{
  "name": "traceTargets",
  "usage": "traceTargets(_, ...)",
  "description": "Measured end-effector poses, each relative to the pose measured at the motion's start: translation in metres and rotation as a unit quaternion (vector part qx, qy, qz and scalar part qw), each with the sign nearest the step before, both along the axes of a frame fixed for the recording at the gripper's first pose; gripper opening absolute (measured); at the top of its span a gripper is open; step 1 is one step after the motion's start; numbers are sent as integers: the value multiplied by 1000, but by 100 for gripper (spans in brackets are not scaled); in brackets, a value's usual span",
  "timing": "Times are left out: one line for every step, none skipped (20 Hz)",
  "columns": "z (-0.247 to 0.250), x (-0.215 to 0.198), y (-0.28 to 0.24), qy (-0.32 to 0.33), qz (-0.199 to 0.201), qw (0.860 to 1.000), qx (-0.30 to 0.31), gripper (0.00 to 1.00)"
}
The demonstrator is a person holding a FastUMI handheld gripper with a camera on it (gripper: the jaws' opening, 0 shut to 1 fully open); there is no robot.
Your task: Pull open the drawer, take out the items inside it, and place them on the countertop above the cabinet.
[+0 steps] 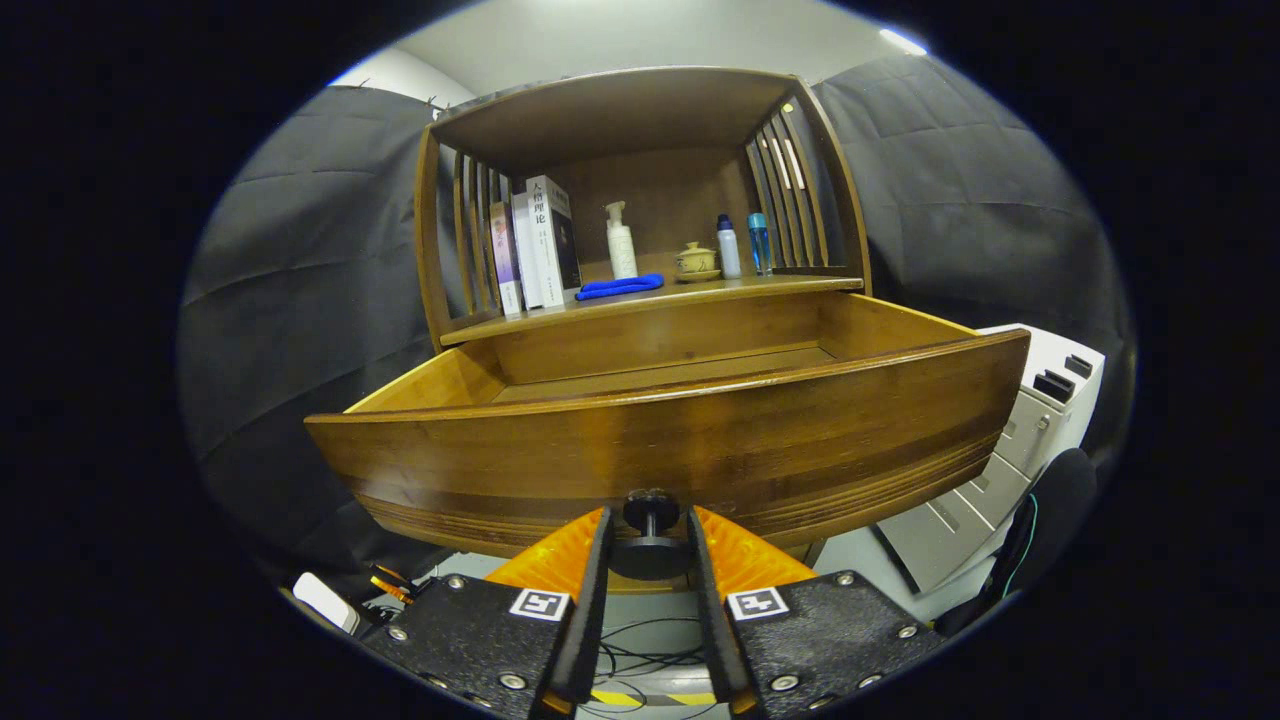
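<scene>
The wooden drawer (660, 440) stands pulled far out of the cabinet, its curved front panel just ahead of my fingers. My gripper (649, 515) is shut on the dark round drawer knob (650, 545), one finger pressing on each side. The far part of the drawer floor (680, 372) shows bare wood; the near part is hidden behind the front panel. On the countertop (700, 292) above the drawer lies a blue cloth (620, 287).
On the countertop under the shelf roof stand books (535, 245), a white pump bottle (621, 242), a lidded tea cup (696, 262) and two small bottles (743, 245). A white filing cabinet (1020, 430) stands to the right. Cables (640, 660) lie on the floor below.
</scene>
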State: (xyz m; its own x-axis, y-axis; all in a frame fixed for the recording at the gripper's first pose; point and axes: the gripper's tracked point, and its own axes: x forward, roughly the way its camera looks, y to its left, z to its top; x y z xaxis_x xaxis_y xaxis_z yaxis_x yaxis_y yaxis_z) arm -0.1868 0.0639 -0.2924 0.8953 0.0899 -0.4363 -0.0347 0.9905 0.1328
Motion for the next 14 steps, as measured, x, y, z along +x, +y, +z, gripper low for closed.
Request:
traceTargets(10,-1,-3,-15,1,1000,2,56)
traceTargets(21,0,-6,-27,-1,1000,10,63)
traceTargets(32,0,-9,-39,-7,999,23,69)
traceTargets(44,0,-11,-52,-14,998,35,76)
traceTargets(57,2,-14,-67,-19,997,42,82)
traceTargets(71,4,-19,-80,-20,996,38,89)
traceTargets(83,9,-27,-92,-26,995,21,96)
traceTargets(93,15,-35,-99,-28,995,-1,96)
traceTargets(105,22,-42,-103,-33,994,-25,96)
traceTargets(114,30,-47,-102,-37,993,-43,96)
traceTargets(122,38,-48,-96,-40,993,-54,96)
traceTargets(129,48,-46,-91,-40,993,-61,96)
traceTargets(137,58,-45,-86,-39,993,-69,96)
traceTargets(142,68,-45,-84,-40,993,-75,96)
